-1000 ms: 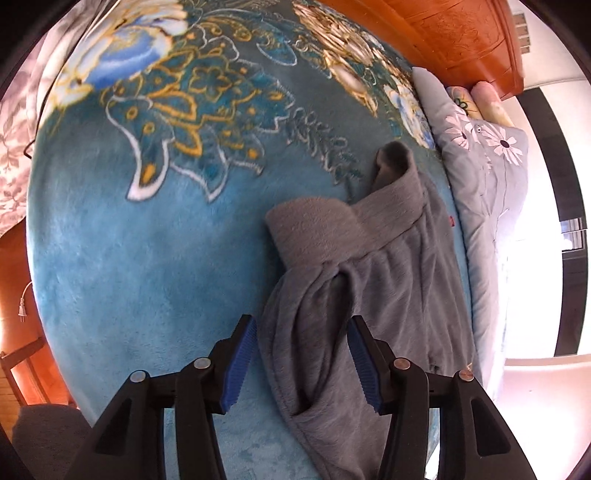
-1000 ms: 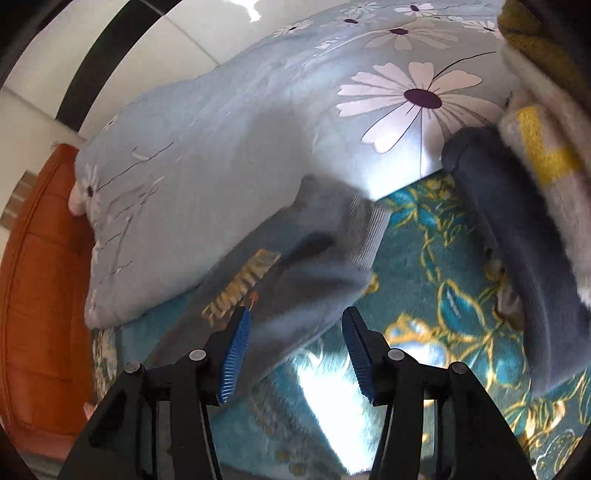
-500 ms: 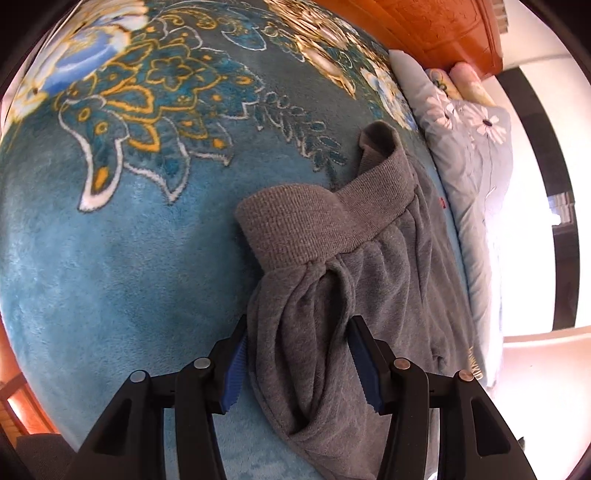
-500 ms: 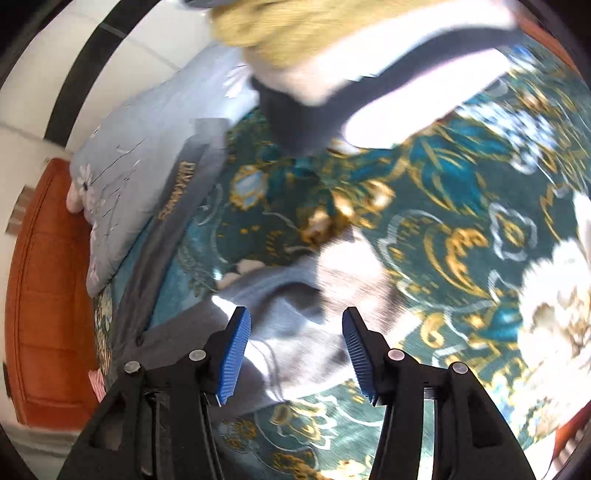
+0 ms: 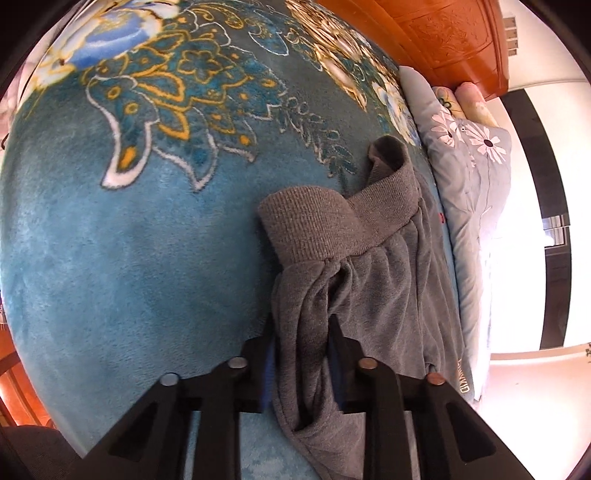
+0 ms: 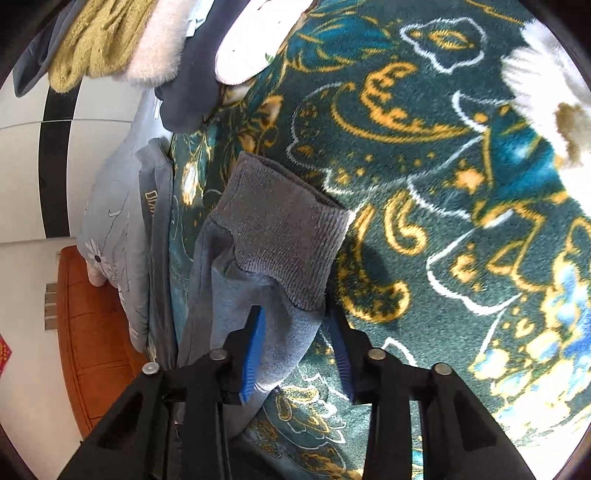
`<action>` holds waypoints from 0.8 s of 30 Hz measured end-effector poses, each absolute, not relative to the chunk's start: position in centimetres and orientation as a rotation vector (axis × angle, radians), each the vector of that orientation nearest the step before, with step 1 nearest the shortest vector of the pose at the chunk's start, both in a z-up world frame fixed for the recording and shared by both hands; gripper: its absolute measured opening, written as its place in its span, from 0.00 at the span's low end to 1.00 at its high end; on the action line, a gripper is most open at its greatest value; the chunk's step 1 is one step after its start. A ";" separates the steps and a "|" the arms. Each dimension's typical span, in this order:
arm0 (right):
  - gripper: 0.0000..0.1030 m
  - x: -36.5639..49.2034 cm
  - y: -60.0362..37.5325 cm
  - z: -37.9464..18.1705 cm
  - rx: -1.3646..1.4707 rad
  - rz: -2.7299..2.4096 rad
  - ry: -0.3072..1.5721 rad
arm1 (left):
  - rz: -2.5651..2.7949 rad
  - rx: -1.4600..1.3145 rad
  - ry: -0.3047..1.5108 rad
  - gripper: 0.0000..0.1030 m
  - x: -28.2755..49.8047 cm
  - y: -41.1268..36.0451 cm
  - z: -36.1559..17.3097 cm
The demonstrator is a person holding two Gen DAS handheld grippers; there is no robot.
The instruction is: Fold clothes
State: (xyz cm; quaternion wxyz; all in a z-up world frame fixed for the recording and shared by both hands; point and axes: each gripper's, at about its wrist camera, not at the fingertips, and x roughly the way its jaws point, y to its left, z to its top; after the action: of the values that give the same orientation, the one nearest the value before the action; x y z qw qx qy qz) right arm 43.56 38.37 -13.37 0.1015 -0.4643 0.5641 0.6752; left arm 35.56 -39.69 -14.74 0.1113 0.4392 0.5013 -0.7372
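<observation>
A grey garment with ribbed cuffs lies stretched out on the teal floral blanket. My left gripper is closing, and its pads press on bunched grey fabric just below one ribbed cuff. In the right wrist view, the other ribbed cuff lies ahead of my right gripper. That gripper is closing too, with its blue pads pinching the grey cloth just behind the cuff. Yellow lettering shows on the garment along its far edge.
A grey daisy-print pillow runs along the far side of the garment. An orange wooden headboard stands beyond it. A pile of other clothes sits at the top left of the right wrist view.
Both grippers' jaws have narrowed onto the grey fabric. The right gripper swung from the pillow across the blanket to the cuff, rolling as it came. The left gripper stayed about where it was.
</observation>
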 end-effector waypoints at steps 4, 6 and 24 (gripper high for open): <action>0.06 42.9 38.6 -11.9 -1.319 2.060 1.642 | -2.198 1.248 1.467 0.18 35.5 -39.7 -13.7; 0.06 42.7 39.1 -11.0 -1.282 2.100 1.628 | -2.194 1.277 1.443 0.18 35.3 -39.7 -13.8; 0.22 39.2 37.4 -3.9 -1.485 2.427 0.957 | -2.264 1.299 1.274 0.51 35.7 -37.6 -8.9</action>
State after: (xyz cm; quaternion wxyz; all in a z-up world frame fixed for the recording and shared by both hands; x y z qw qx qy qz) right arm 39.24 37.38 -3.93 0.0696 -0.4934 0.3180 0.8066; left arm 35.73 -37.60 -8.93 0.1183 0.4441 0.4354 -0.7741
